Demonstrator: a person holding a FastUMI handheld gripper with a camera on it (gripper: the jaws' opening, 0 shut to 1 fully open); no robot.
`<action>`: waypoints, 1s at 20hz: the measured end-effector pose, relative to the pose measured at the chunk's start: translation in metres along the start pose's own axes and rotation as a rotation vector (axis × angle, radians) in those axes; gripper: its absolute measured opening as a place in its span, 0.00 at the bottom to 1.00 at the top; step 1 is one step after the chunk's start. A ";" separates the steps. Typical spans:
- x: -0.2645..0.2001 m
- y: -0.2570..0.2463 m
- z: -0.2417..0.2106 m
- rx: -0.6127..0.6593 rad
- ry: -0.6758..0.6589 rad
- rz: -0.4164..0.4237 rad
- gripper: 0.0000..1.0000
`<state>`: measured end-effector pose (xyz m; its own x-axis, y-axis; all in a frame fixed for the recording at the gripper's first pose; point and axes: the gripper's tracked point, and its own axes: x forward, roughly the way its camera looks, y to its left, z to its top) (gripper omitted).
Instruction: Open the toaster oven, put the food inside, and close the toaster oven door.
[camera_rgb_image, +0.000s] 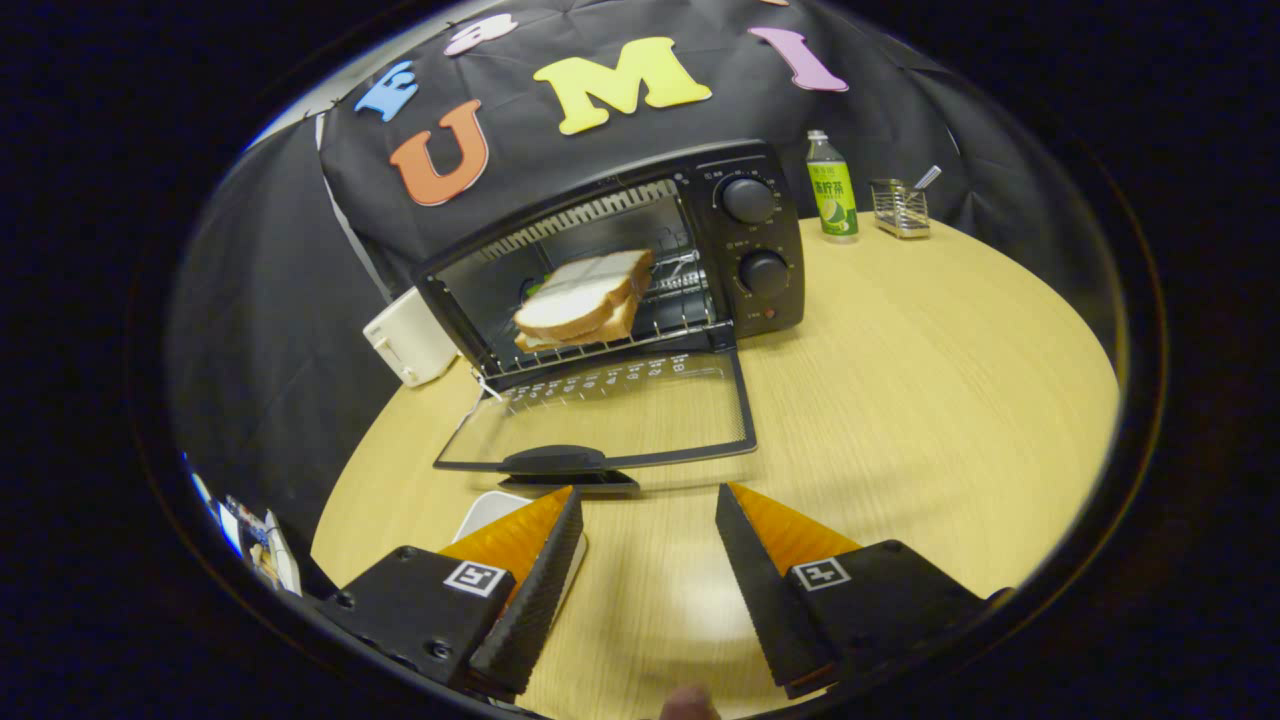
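The gripper (648, 500) hangs over the wooden table (900, 400) with its fingers spread apart and nothing between them. Just beyond the fingertips the toaster oven (620, 260) stands with its glass door (610, 415) folded down flat, the handle (555, 460) nearest the gripper. The sandwich (585, 300) already sits on the wire rack inside, toward the front.

What remains, by my reading, is closing the door. The handle lies low against the table, so fingers coming in too high could slip off the door edge, or push the whole oven back instead of lifting the door. The sandwich sits close to the opening; if it overhangs the rack, the closing door could catch it.

A white plate (490, 510) lies just beside the left finger and could be knocked. Far right stand a green bottle (832, 190) and a wire holder (899, 207). The bottle's label and the oven's dial markings are too small to read.
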<state>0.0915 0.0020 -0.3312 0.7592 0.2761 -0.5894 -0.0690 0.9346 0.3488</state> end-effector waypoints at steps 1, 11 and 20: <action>0.003 -0.002 -0.002 0.000 0.014 -0.006 0.89; 0.027 -0.017 0.009 -0.041 0.010 -0.026 0.89; 0.011 -0.007 0.034 -0.076 -0.088 -0.011 0.89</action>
<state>0.1218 -0.0095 -0.3155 0.8139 0.2477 -0.5255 -0.1064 0.9528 0.2844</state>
